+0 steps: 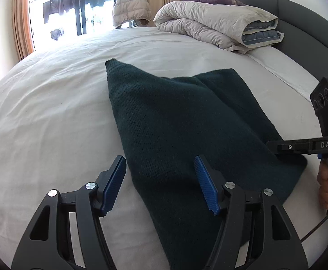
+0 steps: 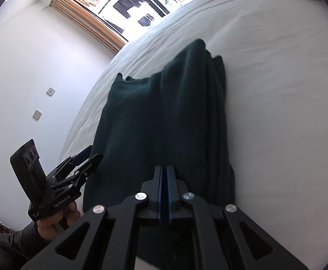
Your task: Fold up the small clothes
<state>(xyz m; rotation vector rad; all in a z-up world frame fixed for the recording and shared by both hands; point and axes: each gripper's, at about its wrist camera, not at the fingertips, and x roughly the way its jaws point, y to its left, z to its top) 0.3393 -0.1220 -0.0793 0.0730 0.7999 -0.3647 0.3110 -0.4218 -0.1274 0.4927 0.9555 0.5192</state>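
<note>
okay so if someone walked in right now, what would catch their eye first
A dark green knit garment lies mid-bed on the white sheet, its near part between the open left gripper. The right gripper is shut over its near edge. A rolled duvet sits by the headboard.

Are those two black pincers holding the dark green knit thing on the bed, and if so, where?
The right gripper looks shut on the dark green garment, at its near edge. The left gripper is open, holding nothing.
</note>
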